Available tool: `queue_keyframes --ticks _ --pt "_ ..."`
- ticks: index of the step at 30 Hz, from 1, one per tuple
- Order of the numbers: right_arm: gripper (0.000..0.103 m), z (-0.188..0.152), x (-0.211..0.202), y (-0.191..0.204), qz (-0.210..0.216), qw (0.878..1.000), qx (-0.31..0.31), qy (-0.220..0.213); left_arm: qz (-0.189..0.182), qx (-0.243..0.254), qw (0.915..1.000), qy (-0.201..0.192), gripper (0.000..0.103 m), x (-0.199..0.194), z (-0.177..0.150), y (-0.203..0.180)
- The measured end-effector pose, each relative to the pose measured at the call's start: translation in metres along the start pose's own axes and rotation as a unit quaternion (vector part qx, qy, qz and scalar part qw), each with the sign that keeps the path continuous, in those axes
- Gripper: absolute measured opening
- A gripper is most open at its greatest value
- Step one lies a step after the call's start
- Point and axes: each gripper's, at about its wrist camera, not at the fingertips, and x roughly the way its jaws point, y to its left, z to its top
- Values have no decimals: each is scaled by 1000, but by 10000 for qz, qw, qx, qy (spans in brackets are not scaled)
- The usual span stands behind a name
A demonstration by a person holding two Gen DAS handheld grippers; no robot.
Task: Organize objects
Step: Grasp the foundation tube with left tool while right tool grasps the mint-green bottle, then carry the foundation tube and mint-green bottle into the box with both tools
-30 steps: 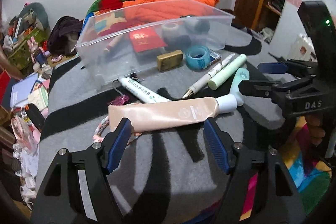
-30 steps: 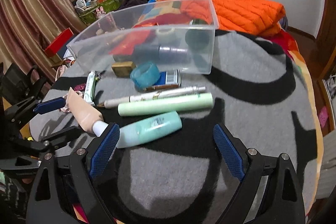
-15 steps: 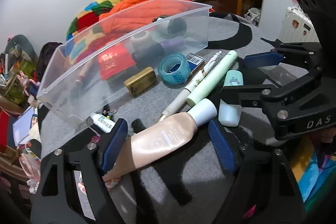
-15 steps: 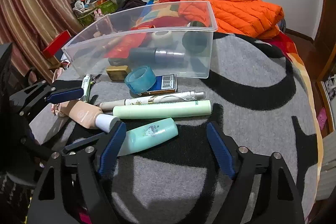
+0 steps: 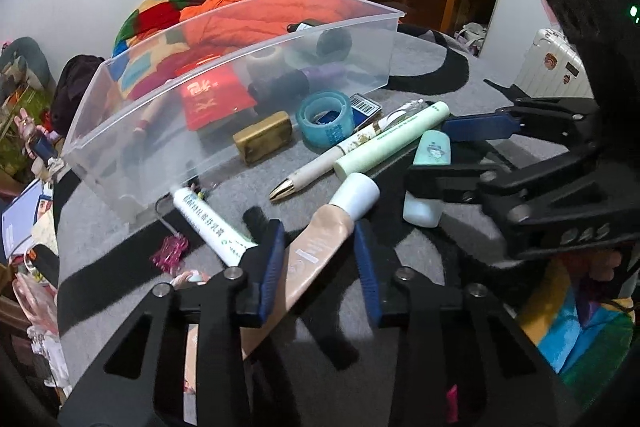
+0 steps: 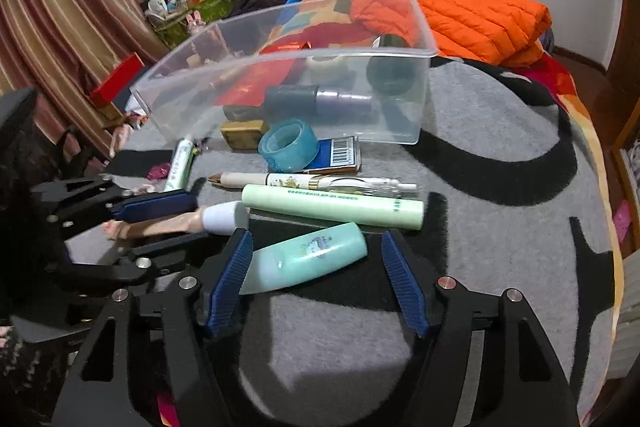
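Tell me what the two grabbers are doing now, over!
Left gripper closing on the beige tube. Right gripper closing around the mint bottle, far pad not touching. Clear bin ahead, path open.

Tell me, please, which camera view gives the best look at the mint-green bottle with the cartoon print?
The right wrist view: the mint-green bottle lies unobstructed between the closing right gripper jaws, print facing up. In the left wrist view the bottle is partly crossed by the right gripper's lower finger.
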Motion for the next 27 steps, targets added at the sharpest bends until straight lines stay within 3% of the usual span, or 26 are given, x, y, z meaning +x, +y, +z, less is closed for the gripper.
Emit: queue_keyframes --ticks 6,11,18,22,27 --pt "67 -10 2 13 -288 9986 -432 -103 -147 -272 9995 60 32 -8 -7 13" --pt "47 -17 -5 8 -457 9966 -671 -136 -530 -531 9971 151 32 -10 -7 25" --pt "24 -21 -15 -8 -429 9975 -538 -141 -389 -180 9988 239 32 2 3 10" --pt "22 -23 -17 -11 -384 9981 -446 -193 -161 107 9998 71 21 7 6 1" --pt "22 -25 -20 -8 -409 9976 -485 -264 -170 -12 9999 6 21 1 7 5"
